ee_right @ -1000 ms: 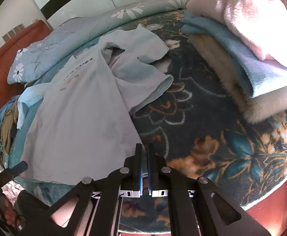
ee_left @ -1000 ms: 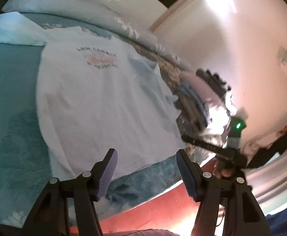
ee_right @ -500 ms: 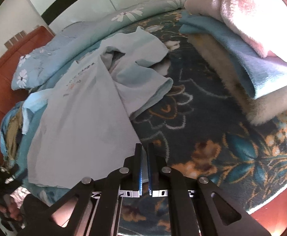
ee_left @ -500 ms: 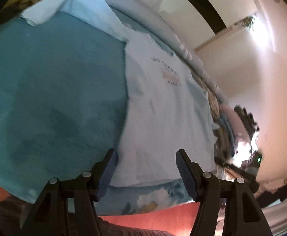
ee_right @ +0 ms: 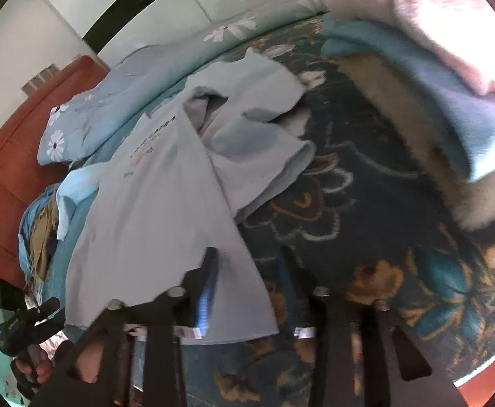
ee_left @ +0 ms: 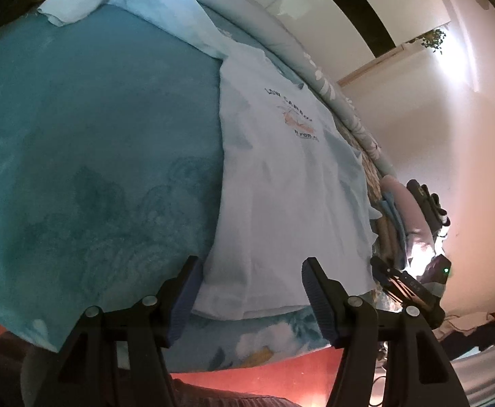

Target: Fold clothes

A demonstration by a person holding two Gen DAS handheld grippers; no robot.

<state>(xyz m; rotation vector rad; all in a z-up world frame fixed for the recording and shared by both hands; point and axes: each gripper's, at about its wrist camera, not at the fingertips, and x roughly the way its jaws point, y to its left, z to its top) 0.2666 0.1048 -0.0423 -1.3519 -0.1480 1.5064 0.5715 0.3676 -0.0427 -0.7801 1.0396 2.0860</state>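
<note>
A white T-shirt (ee_left: 281, 196) with a small chest print lies flat on the bed, its hem toward me. My left gripper (ee_left: 250, 288) is open and hovers over the hem near the shirt's lower left corner, holding nothing. In the right wrist view the same T-shirt (ee_right: 152, 210) runs away to the upper left. My right gripper (ee_right: 249, 271) is open and blurred, its fingers straddling the shirt's lower right corner. The right gripper (ee_left: 403, 285) also shows at the hem's right end in the left wrist view.
A crumpled light blue garment (ee_right: 257, 125) lies against the shirt's right side. Folded blankets (ee_right: 417, 78) are stacked at the right. A floral duvet (ee_right: 118, 101) and a red headboard (ee_right: 6, 156) sit behind. The teal bedspread (ee_left: 94, 152) spreads left of the shirt.
My right gripper has gone from shut to open over the shirt's lower right corner. The left gripper stayed open and swung left, then settled over the hem.
</note>
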